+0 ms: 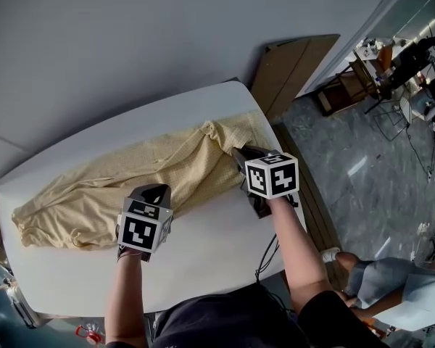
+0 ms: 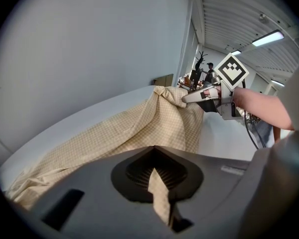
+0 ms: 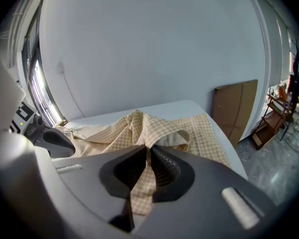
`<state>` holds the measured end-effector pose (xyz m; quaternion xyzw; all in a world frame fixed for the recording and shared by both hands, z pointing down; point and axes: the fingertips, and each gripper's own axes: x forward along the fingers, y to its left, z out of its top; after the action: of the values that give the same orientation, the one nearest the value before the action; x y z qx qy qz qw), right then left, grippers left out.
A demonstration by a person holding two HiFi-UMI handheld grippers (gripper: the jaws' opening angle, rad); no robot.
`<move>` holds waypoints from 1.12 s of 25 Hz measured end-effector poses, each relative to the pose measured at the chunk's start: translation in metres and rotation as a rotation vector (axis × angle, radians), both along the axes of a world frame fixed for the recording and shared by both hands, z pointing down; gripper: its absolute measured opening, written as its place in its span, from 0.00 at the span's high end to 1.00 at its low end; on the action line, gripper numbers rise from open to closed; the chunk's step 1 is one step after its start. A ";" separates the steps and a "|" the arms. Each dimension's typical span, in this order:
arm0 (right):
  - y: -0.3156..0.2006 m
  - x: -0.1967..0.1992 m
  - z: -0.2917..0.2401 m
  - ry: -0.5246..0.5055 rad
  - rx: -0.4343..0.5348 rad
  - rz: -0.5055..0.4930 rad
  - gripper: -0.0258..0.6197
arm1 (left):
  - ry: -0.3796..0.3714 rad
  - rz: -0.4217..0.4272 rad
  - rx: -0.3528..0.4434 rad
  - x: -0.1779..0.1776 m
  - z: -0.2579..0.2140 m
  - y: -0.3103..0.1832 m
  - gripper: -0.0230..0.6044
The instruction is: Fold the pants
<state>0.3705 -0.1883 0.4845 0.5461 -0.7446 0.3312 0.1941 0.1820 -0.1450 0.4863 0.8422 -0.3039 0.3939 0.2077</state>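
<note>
The white bench (image 1: 203,259) takes up most of the space in front of the person, its rounded end at the right. The tan checked pants (image 1: 94,201) lie lengthwise along the bench's far side, rumpled, with one end bunched at the left. A brown board (image 1: 297,71) leans on the wall past the bench's rounded end. The right tongs (image 1: 239,158) are clamped on a fold of the pants near their right end, where the cloth rises in a peak. The left tongs (image 1: 154,193) are closed tight on a strip of the pants' near edge, around the middle.
</note>
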 end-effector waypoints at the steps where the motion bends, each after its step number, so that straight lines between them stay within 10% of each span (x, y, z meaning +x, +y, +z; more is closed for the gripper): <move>1: 0.000 0.003 -0.004 0.014 0.012 0.002 0.92 | -0.002 0.001 0.004 0.000 0.000 -0.001 0.97; 16: 0.019 0.054 -0.107 0.222 0.171 0.018 0.94 | 0.022 -0.069 0.085 -0.017 -0.018 -0.021 0.97; 28: -0.020 0.086 -0.067 0.274 0.029 0.077 0.91 | 0.005 -0.181 0.151 -0.035 -0.018 -0.054 0.97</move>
<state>0.4564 -0.2081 0.4173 0.6173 -0.6941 0.2500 0.2733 0.1470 -0.1992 0.4687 0.8256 -0.4071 0.3474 0.1790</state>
